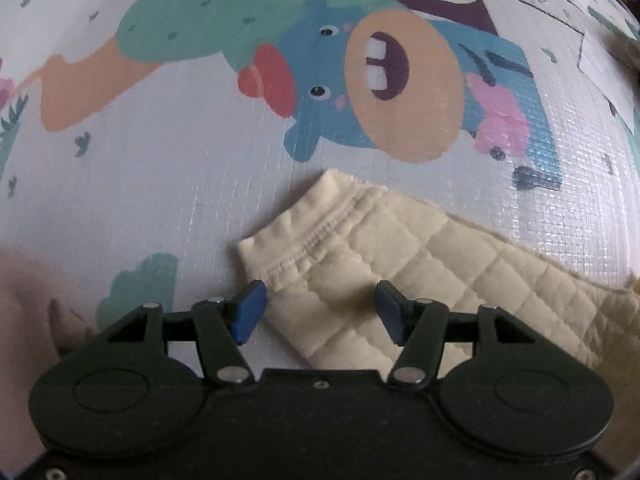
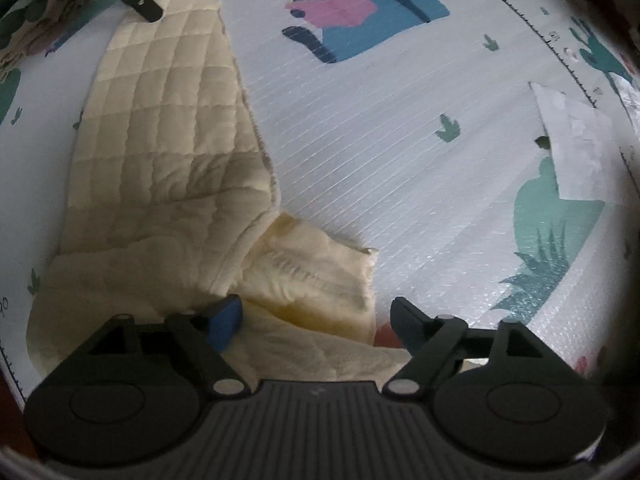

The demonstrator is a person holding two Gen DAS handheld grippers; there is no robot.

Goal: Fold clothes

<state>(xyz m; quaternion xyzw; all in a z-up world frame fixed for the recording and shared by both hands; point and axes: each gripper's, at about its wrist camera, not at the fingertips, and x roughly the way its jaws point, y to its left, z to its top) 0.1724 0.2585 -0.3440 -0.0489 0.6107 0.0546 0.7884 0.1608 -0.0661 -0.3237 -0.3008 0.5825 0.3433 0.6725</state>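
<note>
On the cartoon mat (image 1: 160,184), cream quilted trousers (image 1: 400,264) lie beneath your left tool (image 1: 320,312) and right tool (image 2: 316,324), both wide, gripping nothing.

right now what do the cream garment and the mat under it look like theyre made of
Cream garment: soft quilted knit, probably cotton, matte; stitched diamond grid, ribbed cuff with gathered seam. Play mat: likely foam with a glossy plastic film; fine embossed grid, shine streaks, printed cartoon figures.
</note>
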